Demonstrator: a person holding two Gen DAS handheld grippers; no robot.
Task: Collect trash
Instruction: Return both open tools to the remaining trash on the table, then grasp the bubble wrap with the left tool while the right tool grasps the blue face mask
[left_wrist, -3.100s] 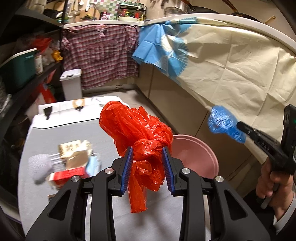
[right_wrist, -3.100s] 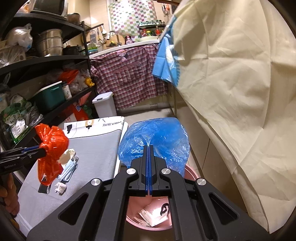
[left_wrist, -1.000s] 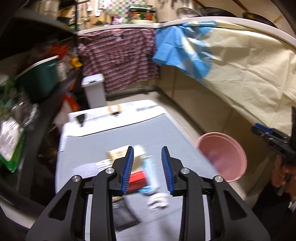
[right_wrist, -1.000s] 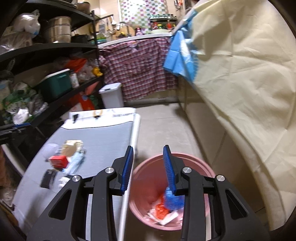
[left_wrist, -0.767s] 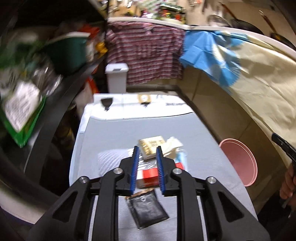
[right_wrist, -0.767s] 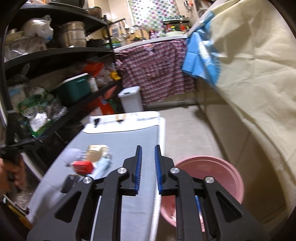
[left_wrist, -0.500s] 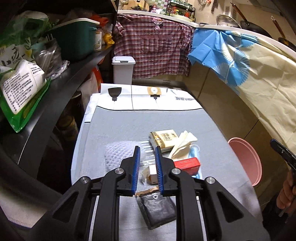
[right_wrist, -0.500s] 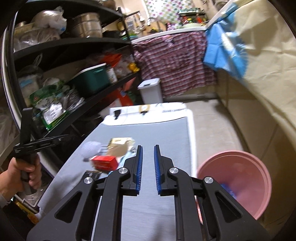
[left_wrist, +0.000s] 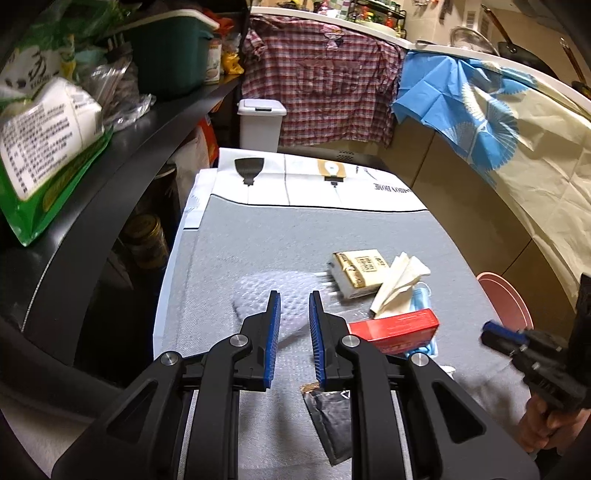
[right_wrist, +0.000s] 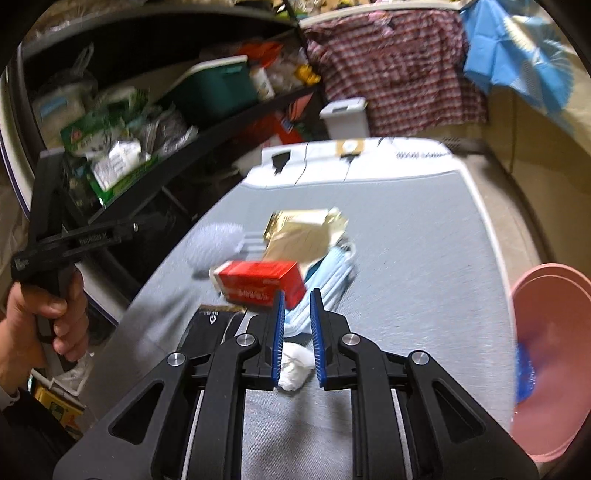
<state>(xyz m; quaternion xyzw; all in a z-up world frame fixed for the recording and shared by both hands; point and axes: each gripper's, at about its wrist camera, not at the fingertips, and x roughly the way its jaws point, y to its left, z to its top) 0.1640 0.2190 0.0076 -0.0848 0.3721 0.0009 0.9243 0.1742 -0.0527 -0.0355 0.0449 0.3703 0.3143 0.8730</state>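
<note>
Trash lies in a heap on the grey table (left_wrist: 303, 236): a red box (left_wrist: 393, 328) (right_wrist: 260, 282), a gold packet (left_wrist: 356, 271) (right_wrist: 303, 229), folded paper (left_wrist: 400, 282), a blue face mask (right_wrist: 332, 271), a clear blister sheet (left_wrist: 284, 299), a black sachet (left_wrist: 332, 421) and a white crumpled wad (right_wrist: 293, 365). My left gripper (left_wrist: 293, 314) is open and empty, low over the blister sheet. My right gripper (right_wrist: 295, 310) is open and empty, above the white wad and just short of the red box. The pink bin (right_wrist: 554, 350) stands right of the table, with a blue bag (right_wrist: 524, 376) inside.
Black shelves (left_wrist: 122, 155) crowded with bags and a green box run along the table's left side. A white pedal bin (left_wrist: 260, 122) and a plaid shirt (left_wrist: 325, 99) are beyond the far end. A cream cloth (left_wrist: 535, 155) covers the counter on the right.
Both grippers let their bags go into the pink bin, then swung back over the table. In the last half second both came lower and closer to the heap, jaws a little wider.
</note>
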